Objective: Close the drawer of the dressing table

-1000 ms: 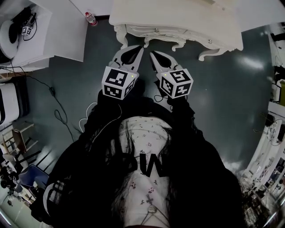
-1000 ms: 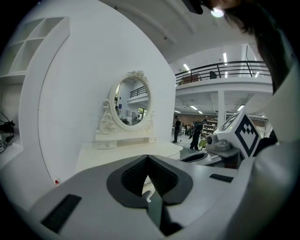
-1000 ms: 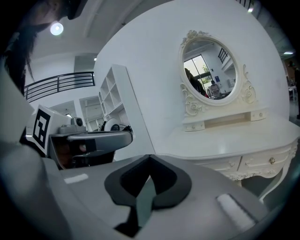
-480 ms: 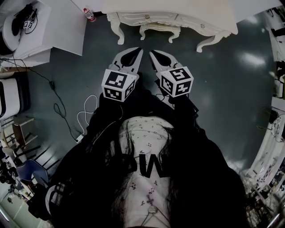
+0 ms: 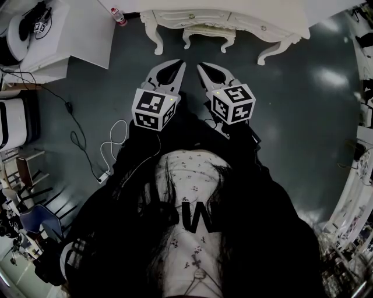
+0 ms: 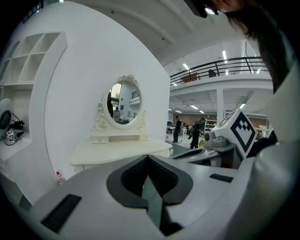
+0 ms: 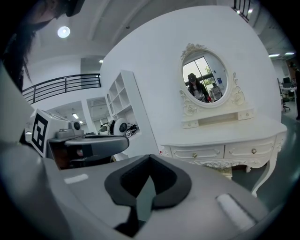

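The cream dressing table stands at the top of the head view, a stretch of dark floor away from me. In the right gripper view its two front drawers sit flush with the table's front under the oval mirror. My left gripper and right gripper hang side by side in front of my body, pointing at the table and touching nothing. Both are shut and hold nothing: the left gripper and the right gripper each show their jaws meeting at the tip. The table also appears in the left gripper view.
A white shelf unit with headphones stands at the left, and a small bottle sits on the floor beside it. White cable loops across the floor to my left. Chairs crowd the lower left, cluttered racks line the right edge.
The dressing table has slid toward the top of the head view, so I stand farther from it. Both grippers stay shut and level, close together.
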